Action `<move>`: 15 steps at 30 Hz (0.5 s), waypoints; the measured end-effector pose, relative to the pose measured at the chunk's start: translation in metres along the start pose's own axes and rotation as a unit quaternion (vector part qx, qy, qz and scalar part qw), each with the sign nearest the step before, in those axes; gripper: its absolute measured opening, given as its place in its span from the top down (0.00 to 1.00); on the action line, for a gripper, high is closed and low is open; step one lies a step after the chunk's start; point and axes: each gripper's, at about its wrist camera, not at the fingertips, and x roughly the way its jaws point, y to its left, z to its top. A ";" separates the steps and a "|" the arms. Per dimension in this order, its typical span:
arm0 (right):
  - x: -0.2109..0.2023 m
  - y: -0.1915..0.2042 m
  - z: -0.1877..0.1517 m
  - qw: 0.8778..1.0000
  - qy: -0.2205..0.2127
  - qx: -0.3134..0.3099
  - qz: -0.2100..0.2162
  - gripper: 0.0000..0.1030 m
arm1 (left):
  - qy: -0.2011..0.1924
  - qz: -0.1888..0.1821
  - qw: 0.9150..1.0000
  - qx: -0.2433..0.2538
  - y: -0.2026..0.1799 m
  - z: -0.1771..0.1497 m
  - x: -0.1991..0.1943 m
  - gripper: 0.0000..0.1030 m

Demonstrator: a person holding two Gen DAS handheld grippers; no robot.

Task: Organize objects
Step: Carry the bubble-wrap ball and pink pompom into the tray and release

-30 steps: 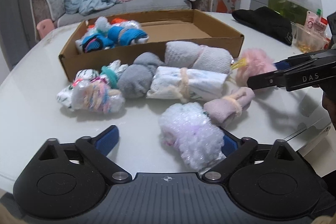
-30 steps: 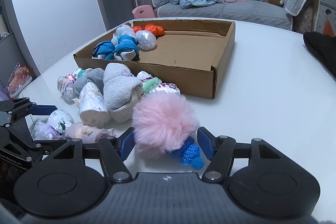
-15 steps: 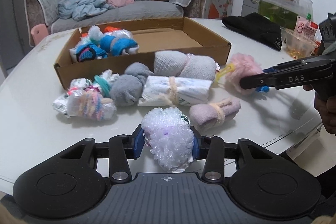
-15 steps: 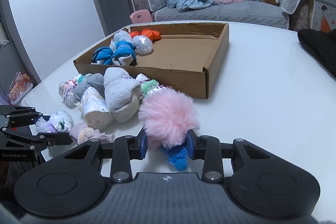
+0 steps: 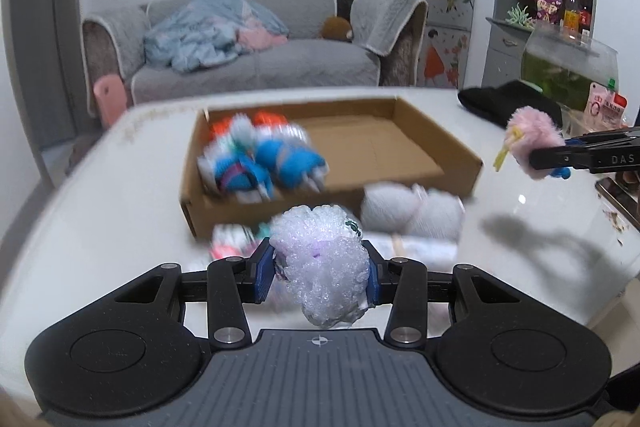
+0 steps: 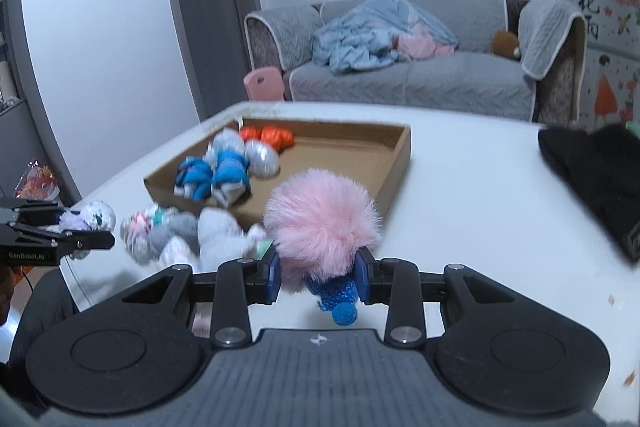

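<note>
Left gripper [image 5: 318, 277]: blue fingers [image 5: 264, 277] narrowed and pressing both sides of a white-lilac fluffy rolled sock bundle [image 5: 320, 263], held clear above the white table [image 5: 100, 211]. Right gripper [image 6: 318, 277]: fingers [image 6: 273, 277] nearly together, clamped on the blue knitted end of a pink fluffy pompom sock [image 6: 320, 223], also off the table.

Just past the left fingers, on the table: blurred pile of rolled sock bundles [image 5: 412, 213], grey, white and multicoloured, lying against the near wall of the shallow brown cardboard tray [image 5: 436, 139]. In the tray's left part: blue-white, silver and orange sock bundles [image 6: 224, 171]; right part bare cardboard.

Seen from the left wrist, right gripper at far right edge with the pink sock up in the air, shadow on the table below. Seen from the right wrist, left gripper at far left edge with the white bundle.

Further out: black fabric item [image 6: 592, 175] on the table's right side, glass fish tank [image 5: 564, 67] behind it, grey sofa [image 5: 256, 67] with a pale blue blanket beyond the table.
</note>
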 end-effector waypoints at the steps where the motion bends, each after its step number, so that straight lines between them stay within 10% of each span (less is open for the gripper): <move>1: 0.001 0.000 0.005 1.000 -0.003 -0.005 0.000 0.69 | -0.004 0.001 1.000 0.003 0.003 0.009 0.001 0.52; 15: 0.059 -0.010 0.100 0.997 -0.039 -0.057 0.024 0.69 | -0.038 -0.016 0.997 0.071 0.005 0.136 0.070 0.51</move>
